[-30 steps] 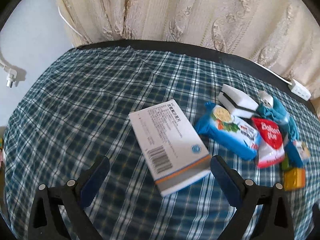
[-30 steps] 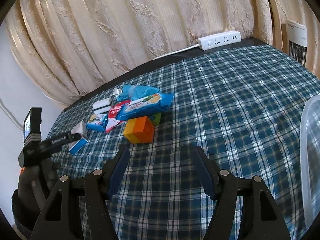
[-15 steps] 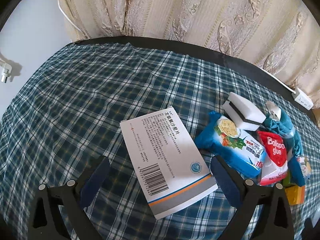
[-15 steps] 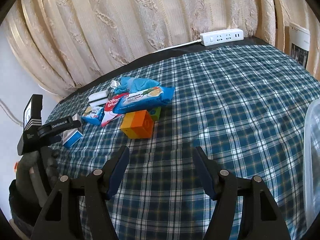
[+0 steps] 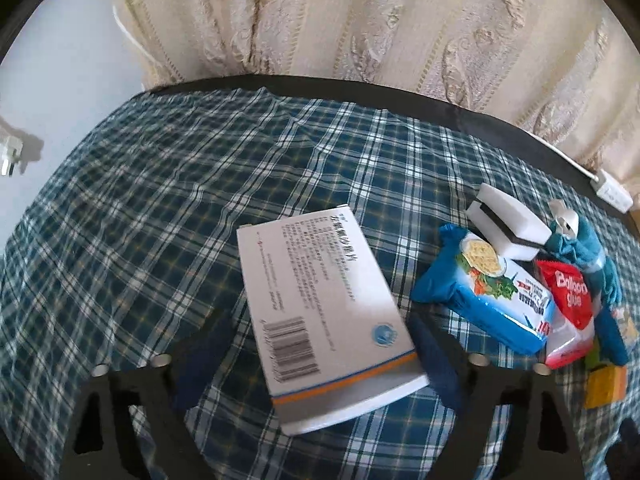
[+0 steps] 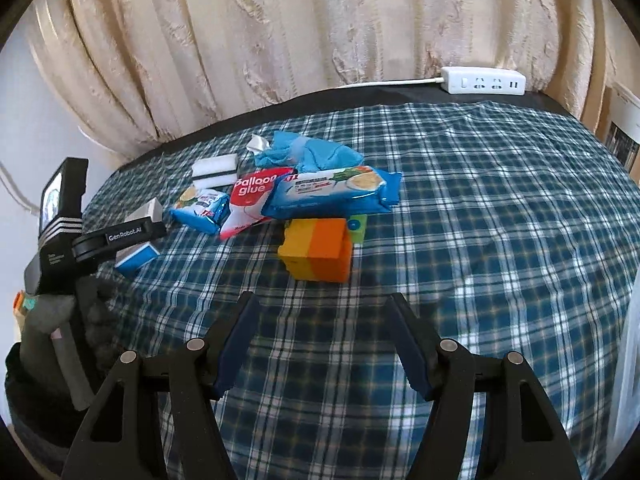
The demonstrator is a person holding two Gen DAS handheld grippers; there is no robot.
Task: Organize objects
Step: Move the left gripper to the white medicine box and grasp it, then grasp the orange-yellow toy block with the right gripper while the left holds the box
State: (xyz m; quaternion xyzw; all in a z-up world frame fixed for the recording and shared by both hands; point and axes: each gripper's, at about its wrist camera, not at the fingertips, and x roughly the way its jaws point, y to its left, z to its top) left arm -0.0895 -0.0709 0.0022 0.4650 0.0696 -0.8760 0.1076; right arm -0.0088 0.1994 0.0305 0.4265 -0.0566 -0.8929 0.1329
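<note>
A white medicine box [image 5: 320, 316] with a barcode lies on the plaid tablecloth [image 5: 160, 220]. My left gripper [image 5: 320, 354] is open, its jaws on either side of the box's near end; it also shows in the right wrist view [image 6: 120, 236] at the box [image 6: 138, 258]. To the right lie a blue cracker packet [image 5: 484, 296], a red Balloon glue packet [image 5: 568, 304], a white sponge [image 5: 508, 228] and a blue cloth [image 5: 588, 248]. My right gripper [image 6: 328, 344] is open and empty, short of an orange-yellow block [image 6: 318, 254].
A second blue packet [image 6: 332, 194] lies across the glue packet [image 6: 250, 200], with a green block [image 6: 356, 226] behind the orange one. A white power strip [image 6: 484, 80] sits at the far table edge by the curtain. A clear container edge [image 6: 630, 360] is at right.
My left gripper has moved forward so the medicine box now lies between its open jaws. My right gripper has advanced toward the orange-yellow block.
</note>
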